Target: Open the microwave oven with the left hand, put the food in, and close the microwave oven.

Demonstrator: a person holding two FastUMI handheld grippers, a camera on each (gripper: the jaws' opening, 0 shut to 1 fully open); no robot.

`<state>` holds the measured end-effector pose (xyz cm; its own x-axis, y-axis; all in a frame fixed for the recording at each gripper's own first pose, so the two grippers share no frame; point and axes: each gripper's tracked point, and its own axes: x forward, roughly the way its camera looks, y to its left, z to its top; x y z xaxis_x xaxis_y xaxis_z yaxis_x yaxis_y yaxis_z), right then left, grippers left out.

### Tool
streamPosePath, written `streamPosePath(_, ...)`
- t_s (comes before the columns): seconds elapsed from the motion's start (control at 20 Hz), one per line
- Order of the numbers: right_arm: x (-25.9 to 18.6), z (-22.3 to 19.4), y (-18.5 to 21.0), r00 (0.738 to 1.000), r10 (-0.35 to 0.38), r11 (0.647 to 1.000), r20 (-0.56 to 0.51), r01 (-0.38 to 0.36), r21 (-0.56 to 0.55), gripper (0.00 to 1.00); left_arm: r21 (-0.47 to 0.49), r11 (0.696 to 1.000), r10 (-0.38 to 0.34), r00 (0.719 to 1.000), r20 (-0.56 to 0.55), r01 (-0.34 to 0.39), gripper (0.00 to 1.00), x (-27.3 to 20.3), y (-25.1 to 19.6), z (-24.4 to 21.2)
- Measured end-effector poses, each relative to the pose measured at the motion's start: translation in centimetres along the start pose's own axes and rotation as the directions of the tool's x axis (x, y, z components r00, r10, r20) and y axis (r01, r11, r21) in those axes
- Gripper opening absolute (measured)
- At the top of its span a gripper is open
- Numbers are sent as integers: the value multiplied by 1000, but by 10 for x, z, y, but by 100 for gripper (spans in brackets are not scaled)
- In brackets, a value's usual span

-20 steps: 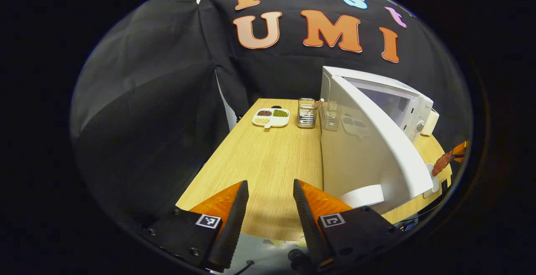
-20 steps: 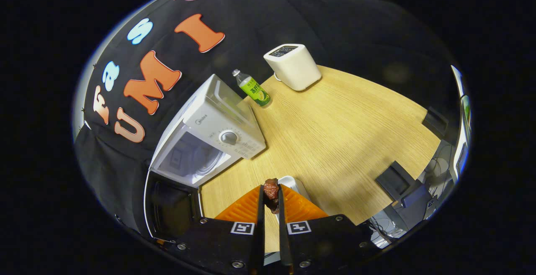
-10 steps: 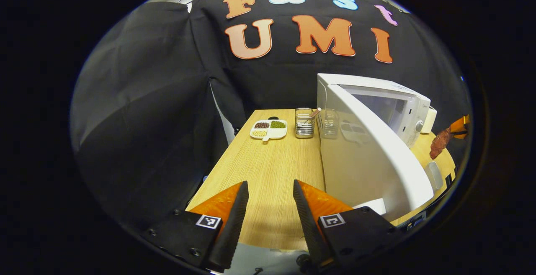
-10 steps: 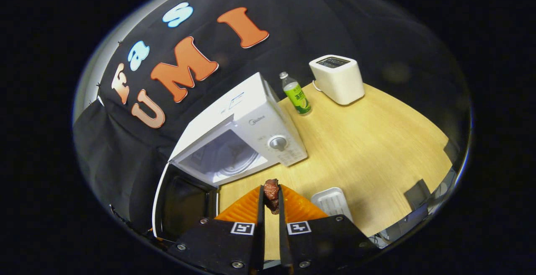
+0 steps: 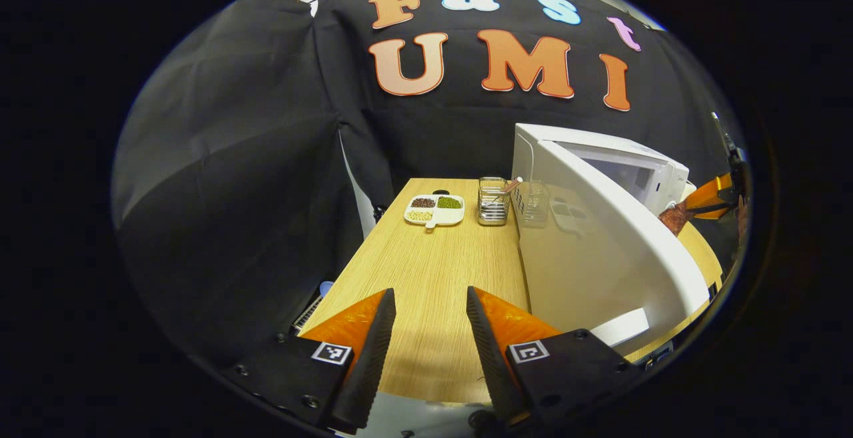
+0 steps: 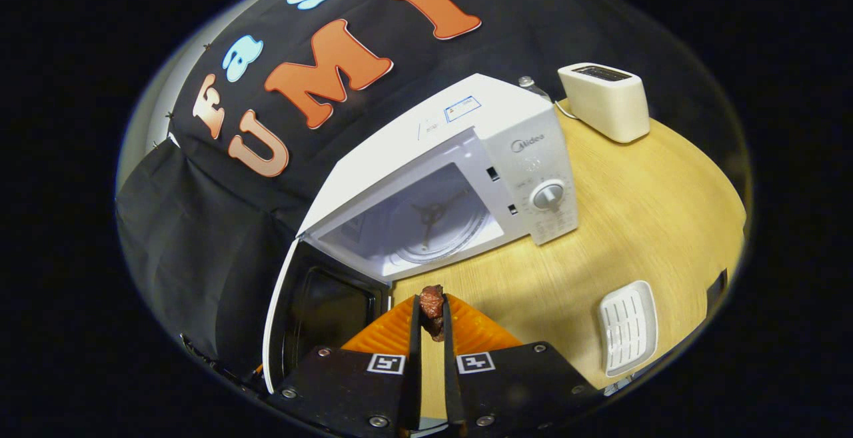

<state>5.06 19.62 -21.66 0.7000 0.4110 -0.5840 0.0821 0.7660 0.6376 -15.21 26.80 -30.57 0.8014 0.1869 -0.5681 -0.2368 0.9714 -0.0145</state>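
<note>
The white microwave [image 6: 506, 158] stands on the wooden table [image 6: 666, 211] with its door [image 6: 313, 311] swung wide; a glass turntable [image 6: 440, 225] lies inside. My right gripper [image 6: 432, 308] is shut on a reddish-brown piece of food [image 6: 432, 306], just in front of the microwave's mouth. In the left gripper view the microwave [image 5: 640, 165] is at the right with its door [image 5: 600, 251] edge-on. My left gripper [image 5: 426, 305] is open, holding nothing, left of the door over the table [image 5: 433, 271]. The food [image 5: 673, 217] and the right gripper [image 5: 713, 197] show beyond the door.
A divided dish of beans [image 5: 434, 209] and two wire baskets [image 5: 494, 201] stand at the table's far end. A cream toaster [image 6: 606, 101] stands at the back right, with a bottle cap [image 6: 526, 82] behind the microwave. A white ribbed tray [image 6: 628, 327] lies near the front edge.
My right gripper has carried the food closer to the microwave's opening, which now looks larger and more central. The left gripper has shifted slightly and stays open.
</note>
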Motion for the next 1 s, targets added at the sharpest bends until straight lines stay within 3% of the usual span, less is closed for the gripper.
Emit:
streamPosePath(0.05,11,5,7,1000,6,1000,10,-6,18,14,2,1000,-3,1000,1,3,67,2,1,0)
streamPosePath(0.35,70,31,20,997,0,991,74,-10,136,14,0,999,-43,999,-9,43,71,7,1,3)
streamPosePath(0.4,74,32,18,996,2,985,91,-18,173,14,-5,999,-48,999,-11,48,67,8,1,3)
streamPosePath(0.75,124,47,0,977,-47,928,208,-34,370,14,0,998,-64,997,-43,65,67,26,5,11)
streamPosePath(0.8,132,49,1,973,-53,921,224,-38,387,14,6,998,-70,996,-47,70,71,28,6,12)
streamPosePath(1.0,156,60,-1,950,-73,900,305,-69,430,14,43,994,-99,994,-47,101,67,30,-1,24)
